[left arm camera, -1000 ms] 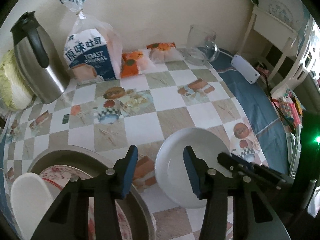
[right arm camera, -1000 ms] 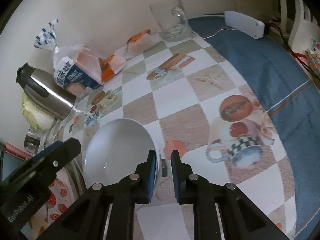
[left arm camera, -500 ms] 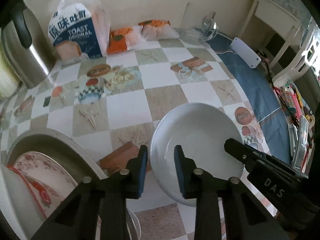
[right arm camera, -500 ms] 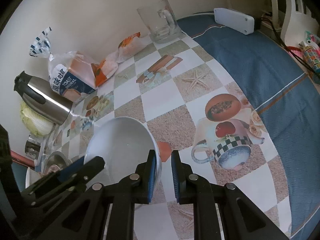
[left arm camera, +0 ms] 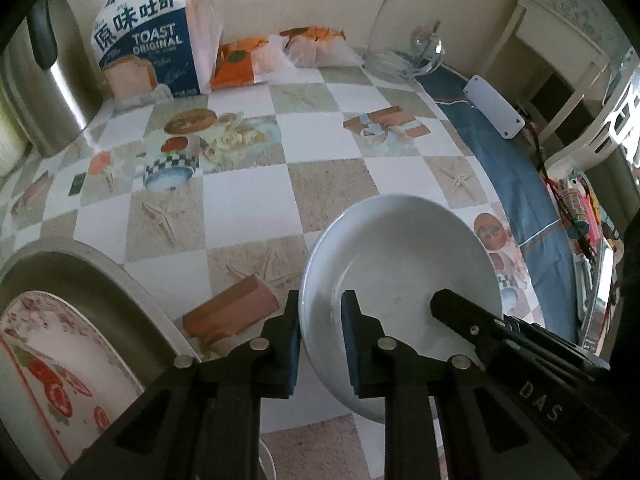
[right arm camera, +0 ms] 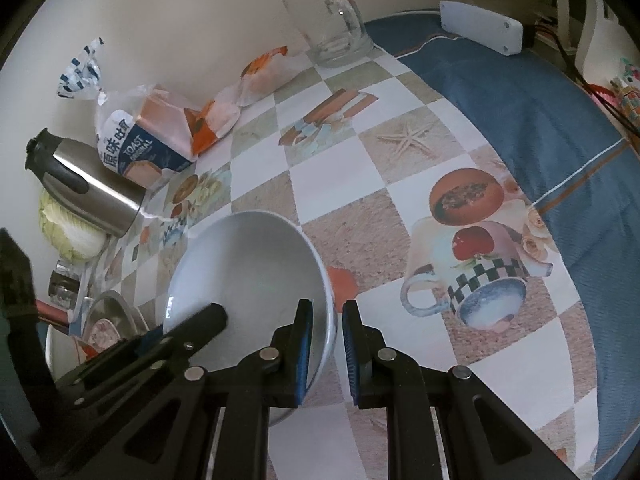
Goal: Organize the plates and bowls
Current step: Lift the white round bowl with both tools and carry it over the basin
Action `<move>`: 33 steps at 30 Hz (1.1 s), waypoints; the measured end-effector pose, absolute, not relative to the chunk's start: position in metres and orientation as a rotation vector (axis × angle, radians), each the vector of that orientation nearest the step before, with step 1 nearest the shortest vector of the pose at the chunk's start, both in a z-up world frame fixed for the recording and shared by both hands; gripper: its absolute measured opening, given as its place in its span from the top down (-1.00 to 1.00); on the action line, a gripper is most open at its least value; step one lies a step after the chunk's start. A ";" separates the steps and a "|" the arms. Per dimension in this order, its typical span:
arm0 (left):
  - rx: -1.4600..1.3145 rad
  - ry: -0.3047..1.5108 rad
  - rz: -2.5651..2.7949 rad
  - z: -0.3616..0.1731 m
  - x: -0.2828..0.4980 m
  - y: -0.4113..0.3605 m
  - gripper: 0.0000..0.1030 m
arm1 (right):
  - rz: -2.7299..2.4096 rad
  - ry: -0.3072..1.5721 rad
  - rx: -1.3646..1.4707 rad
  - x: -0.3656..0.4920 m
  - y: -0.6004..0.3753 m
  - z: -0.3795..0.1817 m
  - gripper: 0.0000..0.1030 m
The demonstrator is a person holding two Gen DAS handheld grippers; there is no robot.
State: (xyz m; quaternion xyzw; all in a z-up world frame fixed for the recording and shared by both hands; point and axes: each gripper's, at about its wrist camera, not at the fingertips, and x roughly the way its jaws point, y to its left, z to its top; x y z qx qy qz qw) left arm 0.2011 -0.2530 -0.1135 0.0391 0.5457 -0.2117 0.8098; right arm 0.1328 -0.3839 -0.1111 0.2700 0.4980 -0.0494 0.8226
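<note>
White glazed ceramic is being clamped from two sides: the white bowl (left arm camera: 400,280) is being held over the checked tablecloth (left arm camera: 248,184), with the left gripper (left arm camera: 320,336) pinched over its left rim and the right gripper (right arm camera: 324,344) pinched over its right rim. In each wrist view one finger is being shown inside the bowl and the other outside, the wall narrowly caught between the pads, so both pairs of fingers are being kept closed on the bowl. Whether the bowl's foot is being rested on the cloth or being carried just clear of it cannot be told. To the left, a patterned plate (left arm camera: 44,364) is lying inside a metal basin (left arm camera: 120,276), and that is being judged the likely destination. For the step to go well, the two grips are best being moved together at one level, so that the smooth rim is not being twisted or levered out of either pinch. The bowl is best being kept level and lowered gently onto the plate, with one grip being released only once the weight is being borne from below.
</note>
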 end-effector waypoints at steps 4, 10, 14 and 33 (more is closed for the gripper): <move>0.092 1.155 -0.449 -0.109 0.200 -0.253 0.61 | -0.106 1.067 0.561 0.133 -0.383 -0.109 0.67; 0.089 1.088 -0.441 -0.074 0.195 -0.246 0.61 | -0.096 1.008 0.534 0.132 -0.378 -0.076 0.67; 0.065 1.033 -0.432 -0.039 0.190 -0.232 0.61 | -0.082 0.953 0.505 0.128 -0.368 -0.042 0.67; 0.003 0.876 -0.354 0.051 0.159 -0.142 0.61 | 0.036 0.810 0.420 0.110 -0.282 0.046 0.66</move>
